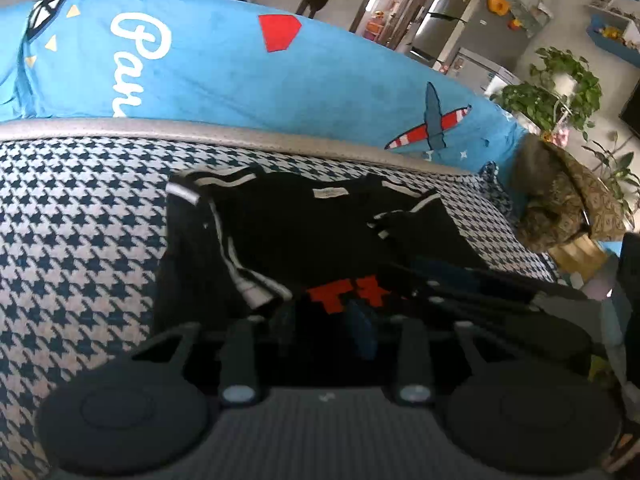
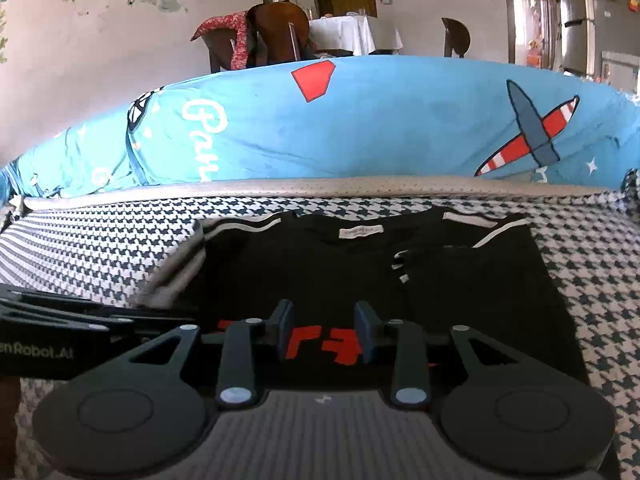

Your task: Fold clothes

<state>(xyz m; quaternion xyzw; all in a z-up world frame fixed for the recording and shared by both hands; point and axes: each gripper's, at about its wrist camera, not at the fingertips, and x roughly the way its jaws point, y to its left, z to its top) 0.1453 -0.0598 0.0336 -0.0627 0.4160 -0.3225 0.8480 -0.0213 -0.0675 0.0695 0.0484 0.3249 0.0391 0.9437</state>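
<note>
the black shirt lies on the houndstooth sofa cover, sleeves folded in (collar label far side). both the left gripper and right gripper hover parted, holding nothing, at the hem; next, i'd judge, pinch and fold it up.

A houndstooth cover in dark blue and white spreads beneath and to both sides of the tool. Ahead of it, a blue quilt printed with a red-striped airplane and white script bulges along the far edge. Beyond stand a dark wooden chair, a white-clothed table and a steel fridge. Off to the right, a leafy potted plant sits behind an olive patterned bundle.
</note>
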